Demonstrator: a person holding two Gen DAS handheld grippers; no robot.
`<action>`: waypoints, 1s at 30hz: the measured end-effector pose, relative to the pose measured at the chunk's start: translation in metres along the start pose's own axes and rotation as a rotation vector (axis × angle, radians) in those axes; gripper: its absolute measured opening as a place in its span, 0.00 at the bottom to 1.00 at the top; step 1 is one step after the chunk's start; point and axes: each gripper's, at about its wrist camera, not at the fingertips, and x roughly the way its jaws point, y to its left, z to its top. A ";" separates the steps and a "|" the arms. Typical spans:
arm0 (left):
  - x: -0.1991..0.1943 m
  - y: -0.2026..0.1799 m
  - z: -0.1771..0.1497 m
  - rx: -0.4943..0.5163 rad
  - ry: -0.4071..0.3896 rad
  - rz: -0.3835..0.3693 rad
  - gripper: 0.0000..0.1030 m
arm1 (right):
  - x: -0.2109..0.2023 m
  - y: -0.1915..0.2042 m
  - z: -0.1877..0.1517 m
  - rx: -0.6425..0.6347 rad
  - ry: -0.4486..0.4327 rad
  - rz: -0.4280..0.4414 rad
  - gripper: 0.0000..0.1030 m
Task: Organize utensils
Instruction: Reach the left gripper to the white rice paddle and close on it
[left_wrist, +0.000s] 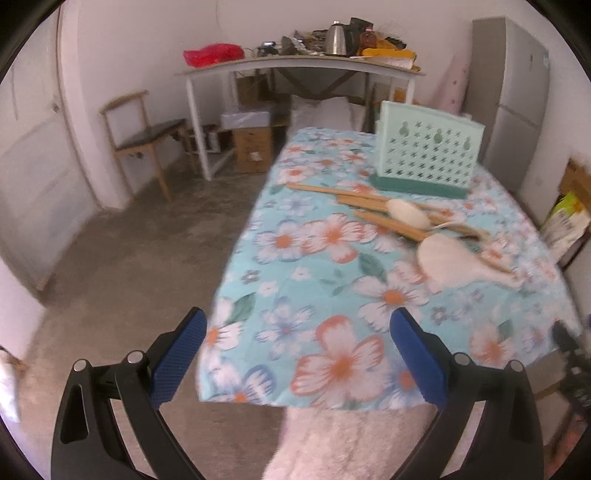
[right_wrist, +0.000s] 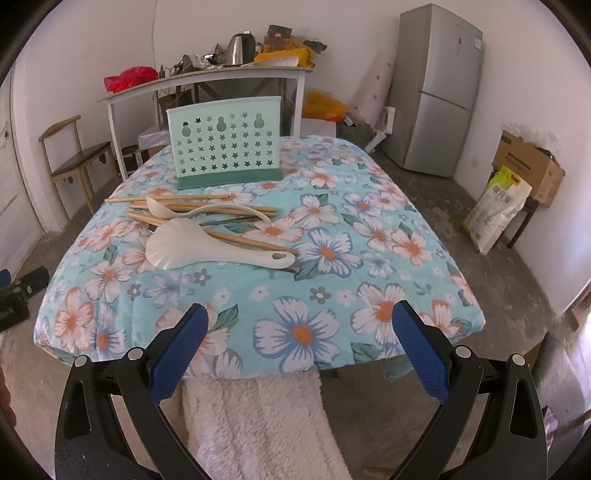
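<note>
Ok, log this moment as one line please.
stage: start | left claw: open, empty | right claw: open, empty | paddle, spoon, chopsticks: loose on table | holder: upright behind them

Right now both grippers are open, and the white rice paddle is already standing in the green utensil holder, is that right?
Not quite. The white rice paddle is lying on the floral tablecloth among the chopsticks, in front of the green utensil holder, as the right wrist view shows. Both grippers, left and right, are open.
</note>
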 end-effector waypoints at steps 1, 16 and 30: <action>0.001 0.001 0.003 -0.008 -0.008 -0.045 0.95 | 0.003 0.001 0.000 -0.007 -0.002 0.005 0.92; 0.067 -0.054 0.039 0.063 0.046 -0.430 0.90 | 0.038 -0.010 -0.004 -0.004 -0.007 0.137 0.92; 0.128 -0.076 0.052 0.058 0.220 -0.489 0.18 | 0.069 -0.027 -0.009 0.053 0.070 0.149 0.92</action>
